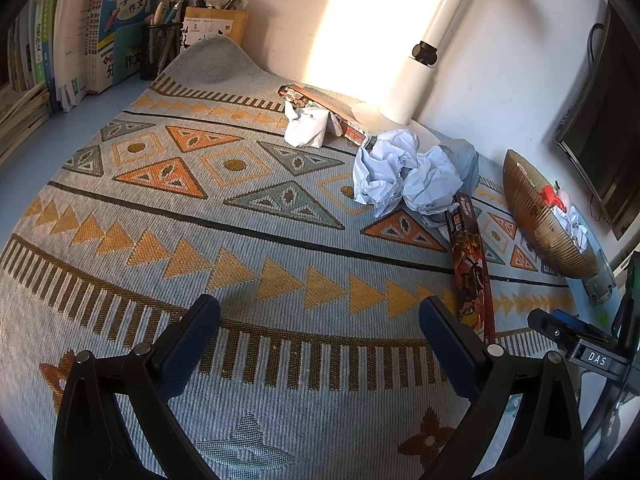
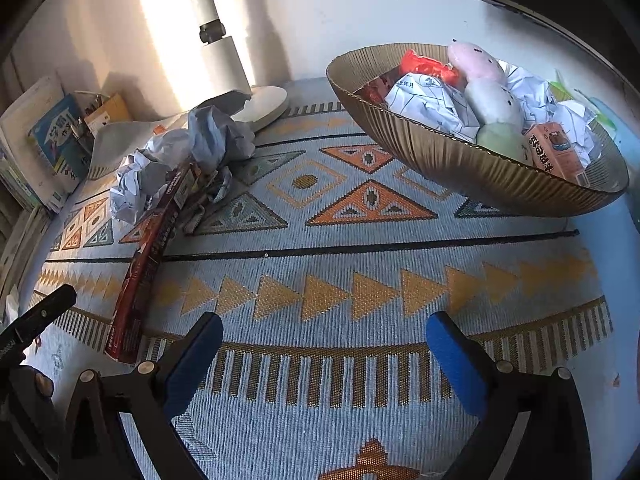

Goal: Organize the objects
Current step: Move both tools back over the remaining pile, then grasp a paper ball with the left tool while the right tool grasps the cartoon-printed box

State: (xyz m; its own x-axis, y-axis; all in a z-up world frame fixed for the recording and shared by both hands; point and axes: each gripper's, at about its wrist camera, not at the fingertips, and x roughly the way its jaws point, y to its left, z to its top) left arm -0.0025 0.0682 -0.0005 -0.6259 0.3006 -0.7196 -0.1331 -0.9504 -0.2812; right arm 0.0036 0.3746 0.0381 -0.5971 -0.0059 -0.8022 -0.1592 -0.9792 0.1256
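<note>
Left gripper [image 1: 320, 320]: blue-padded fingers spread wide, nothing between, above woven mat [image 1: 224, 216]. Right gripper [image 2: 324, 334]: fingers likewise apart, empty; its body reads "DAS" in left view. Mat: ribbed weave, orange and grey triangles, bare in front of both grippers. Long red printed box [image 2: 148, 256] lies flat, far end touching crumpled paper pile [image 2: 184, 160]. Ribbed gold bowl [image 2: 440, 160], far right: paper balls, plush toy [image 2: 484, 84], small carton. Book "学霸作文" [image 1: 126, 4] at far left corner.

low wrist views – shared mat [image 1: 248, 240], bowl [image 2: 440, 152]
</note>
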